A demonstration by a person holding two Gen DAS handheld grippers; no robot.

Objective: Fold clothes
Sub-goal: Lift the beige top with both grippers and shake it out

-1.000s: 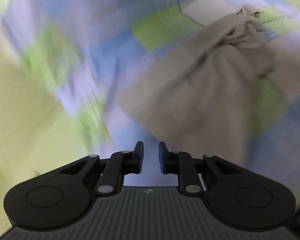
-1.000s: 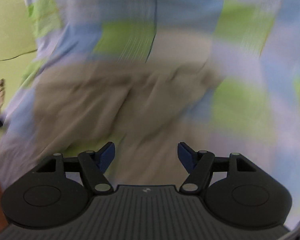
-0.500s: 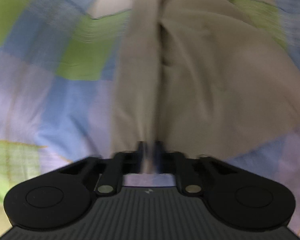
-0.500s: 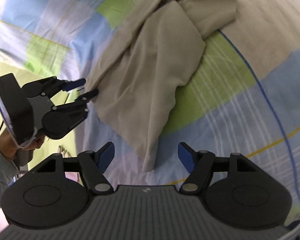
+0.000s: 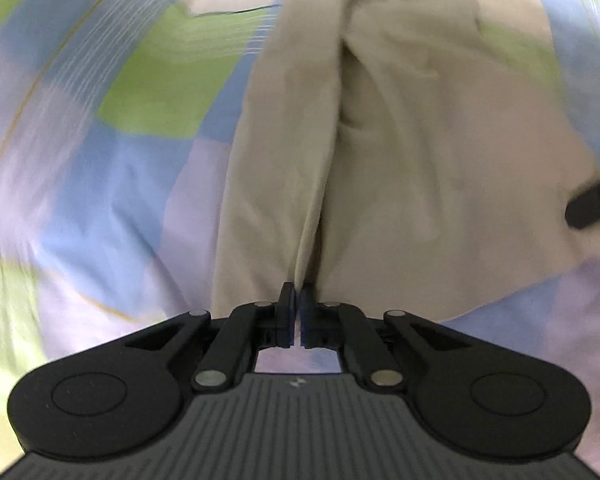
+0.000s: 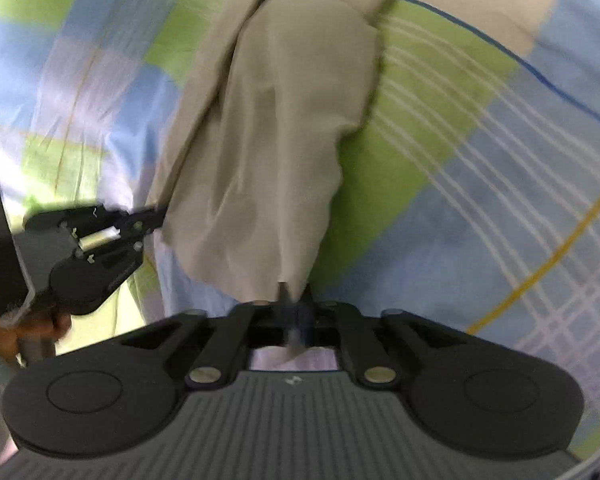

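A crumpled beige garment (image 5: 400,152) lies on the bed. My left gripper (image 5: 294,294) pinches a fold at its near edge, its jaws closing the last bit onto the cloth. In the right wrist view the same garment (image 6: 268,140) runs up the middle, and my right gripper (image 6: 296,298) is closing on its near corner, pads blurred and pressed together on the fabric. The left gripper (image 6: 158,214) shows there at the left, gripping the garment's side edge. At the right edge of the left wrist view, a dark tip of the right gripper (image 5: 594,202) shows.
A plaid bedsheet (image 5: 100,168) in blue, green and lilac squares lies under everything and fills the right wrist view (image 6: 480,168) too. A person's hand (image 6: 40,326) holds the left gripper's handle at the lower left.
Both grippers came down to the garment's near edge and closed on it. The right jaws, wide apart half a second ago, are now together on the corner.
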